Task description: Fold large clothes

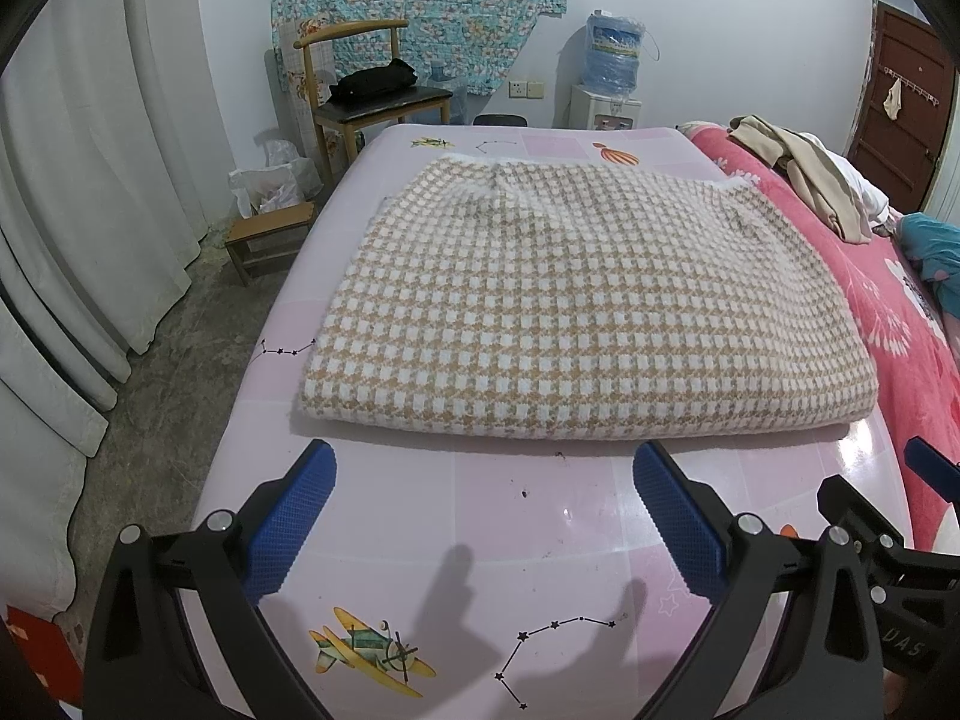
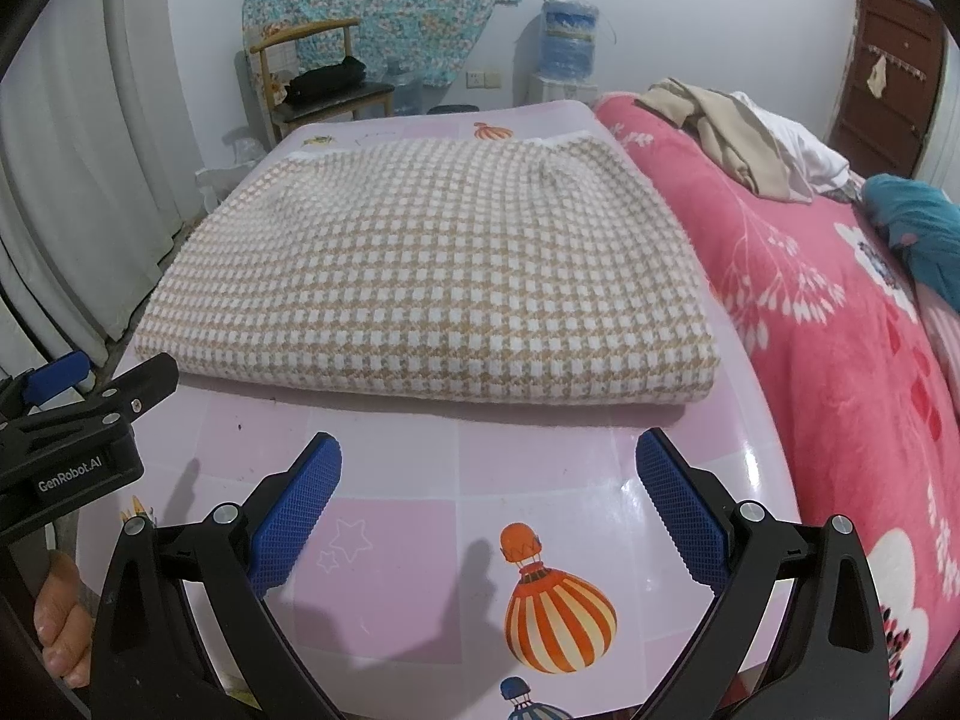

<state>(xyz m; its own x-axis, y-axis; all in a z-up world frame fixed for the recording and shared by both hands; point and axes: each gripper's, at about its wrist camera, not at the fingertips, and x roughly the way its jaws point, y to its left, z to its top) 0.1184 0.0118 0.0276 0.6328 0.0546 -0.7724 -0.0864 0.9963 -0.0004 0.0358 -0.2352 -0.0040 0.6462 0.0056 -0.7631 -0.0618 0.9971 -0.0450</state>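
A tan-and-white checked knit garment (image 1: 576, 306) (image 2: 444, 276) lies folded into a flat rectangle on the pink patterned table (image 1: 492, 516) (image 2: 396, 438). My left gripper (image 1: 483, 468) hovers just short of the garment's near edge, open, with nothing between its blue pads. My right gripper (image 2: 489, 456) is also open and empty, near the garment's near edge on the right. In the left wrist view the right gripper shows at the right border (image 1: 918, 468); the right wrist view catches the left gripper (image 2: 66, 378) at the left, held by a hand (image 2: 60, 618).
A pink floral blanket (image 2: 840, 360) covers a bed beside the table's right, with beige clothes (image 2: 720, 132) and a teal item (image 2: 924, 228) on it. A wooden chair (image 1: 366, 96), low stool (image 1: 270, 240), curtains (image 1: 72, 210) and water dispenser (image 1: 612, 78) stand left and behind.
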